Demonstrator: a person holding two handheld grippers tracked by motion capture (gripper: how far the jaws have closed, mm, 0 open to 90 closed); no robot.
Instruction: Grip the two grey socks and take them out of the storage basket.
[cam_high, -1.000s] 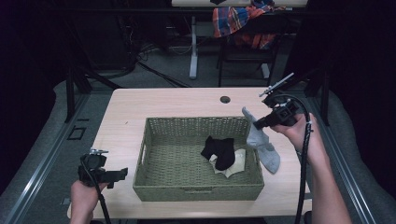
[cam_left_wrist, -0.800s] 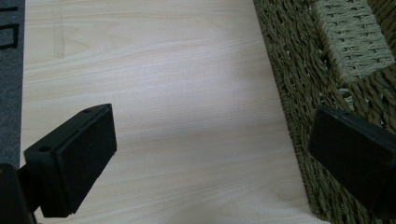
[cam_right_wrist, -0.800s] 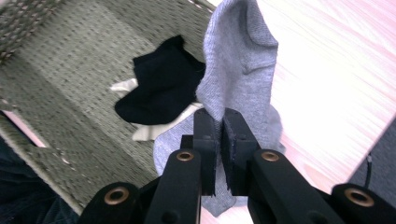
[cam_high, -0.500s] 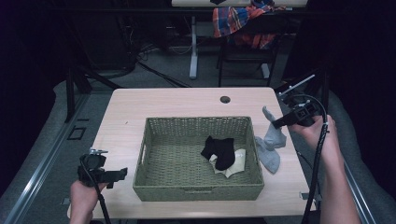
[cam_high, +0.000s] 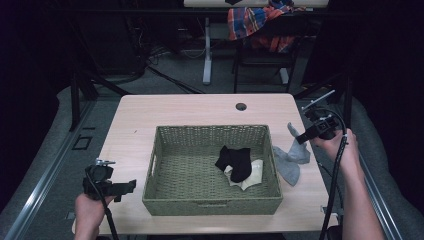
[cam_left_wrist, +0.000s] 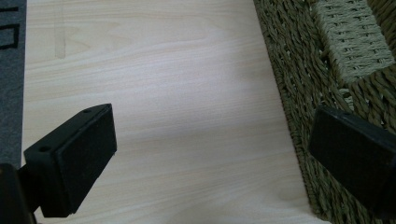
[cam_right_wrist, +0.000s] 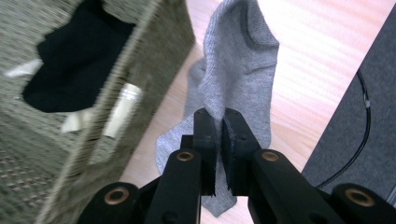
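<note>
One woven basket (cam_high: 210, 200) sits mid-table (cam_high: 175, 110) before me, holding a black sock (cam_high: 235, 162) over a cream one (cam_high: 252, 172). My right gripper (cam_high: 300, 140), near the right edge, pinches a grey sock (cam_right_wrist: 238, 70) that trails onto the wood beside the basket. My left gripper (cam_left_wrist: 210, 154) rests wide apart at the near left corner.

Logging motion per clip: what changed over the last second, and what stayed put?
The right claw, shut on the grey sock, moved rightward away from the basket, dragging the sock's upper end outward over the table. The left claw stayed open at the near-left corner; the black sock in the basket did not move.
</note>
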